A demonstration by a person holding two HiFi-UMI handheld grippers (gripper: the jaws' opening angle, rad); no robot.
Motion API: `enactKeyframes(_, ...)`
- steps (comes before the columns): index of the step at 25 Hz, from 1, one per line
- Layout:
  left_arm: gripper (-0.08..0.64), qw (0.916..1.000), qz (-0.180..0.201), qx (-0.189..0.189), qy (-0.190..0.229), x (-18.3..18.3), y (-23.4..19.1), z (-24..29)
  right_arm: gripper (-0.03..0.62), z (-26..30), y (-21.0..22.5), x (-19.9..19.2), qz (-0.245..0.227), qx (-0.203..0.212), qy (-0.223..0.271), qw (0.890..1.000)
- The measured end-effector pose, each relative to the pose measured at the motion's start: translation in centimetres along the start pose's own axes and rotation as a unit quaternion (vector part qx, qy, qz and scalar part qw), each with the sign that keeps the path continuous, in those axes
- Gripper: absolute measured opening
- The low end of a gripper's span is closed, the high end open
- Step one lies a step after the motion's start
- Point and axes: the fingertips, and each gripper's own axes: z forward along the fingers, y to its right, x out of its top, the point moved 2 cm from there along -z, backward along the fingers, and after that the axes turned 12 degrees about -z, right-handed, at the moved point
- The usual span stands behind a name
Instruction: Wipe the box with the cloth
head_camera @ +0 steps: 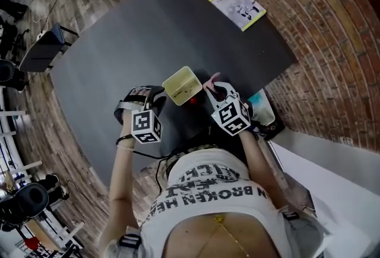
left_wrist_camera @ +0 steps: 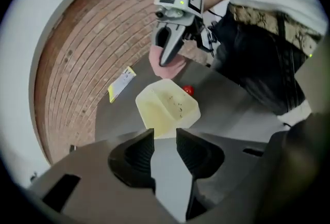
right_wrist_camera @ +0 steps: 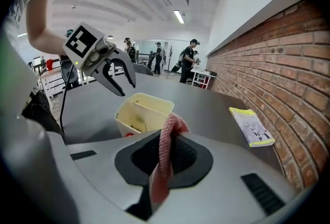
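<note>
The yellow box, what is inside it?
Only a few dark specks on the inner wall of the box show. Its bottom is partly hidden by its own walls.

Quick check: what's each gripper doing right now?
Left gripper: open, fingers apart, nothing between them; yellow box just ahead.
Right gripper: closed on the pink cloth.

Left gripper [head_camera: 141,94] and right gripper [head_camera: 214,85]: grey bodies, dark ribbed jaws. Each carries a white cube [head_camera: 146,126] with black square markers.

Lower centre: white T-shirt [head_camera: 208,191], dark block lettering.

Upper right: patterned belt [left_wrist_camera: 258,19] over dark trousers [left_wrist_camera: 258,70].

Dark wristband [head_camera: 124,141] left of centre. Thin black cable [right_wrist_camera: 64,96] at left.
</note>
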Motion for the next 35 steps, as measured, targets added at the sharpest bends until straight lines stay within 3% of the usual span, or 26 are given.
enactKeyframes(2,0.115,0.9971,0.071,0.003,-0.029,-0.1,-0.2,0.8,0.017,0.6,-0.4,-0.5,0.002,0.007,-0.009,1.0)
enactKeyframes(5,0.115,0.9895,0.138,-0.006,-0.043,0.3,0.0,1.9,0.017,1.2,-0.7,-1.1,0.009,0.013,-0.018,1.0)
enactKeyframes(13,0.115,0.9665,0.242,-0.041,-0.075,-0.3,1.7,3.9,0.017,2.6,-1.2,-2.3,0.015,0.029,-0.032,0.999)
enactKeyframes(17,0.11,0.9699,0.227,-0.051,-0.072,0.3,2.1,4.7,0.017,3.3,-1.3,-2.9,0.017,0.042,-0.03,0.999)
enactKeyframes(26,0.098,0.9733,0.208,-0.068,-0.07,0.4,2.1,4.7,0.017,4.5,-0.8,-2.4,-0.027,0.083,-0.005,0.996)
enactKeyframes(32,0.095,0.9773,0.181,-0.079,-0.078,0.6,2.4,4.2,0.017,4.5,-0.7,-2.3,-0.014,0.119,0.008,0.993)
enactKeyframes(35,0.084,0.9823,0.153,-0.089,-0.061,1.1,3.1,4.0,0.017,4.6,-1.3,-2.3,-0.021,0.139,0.005,0.99)
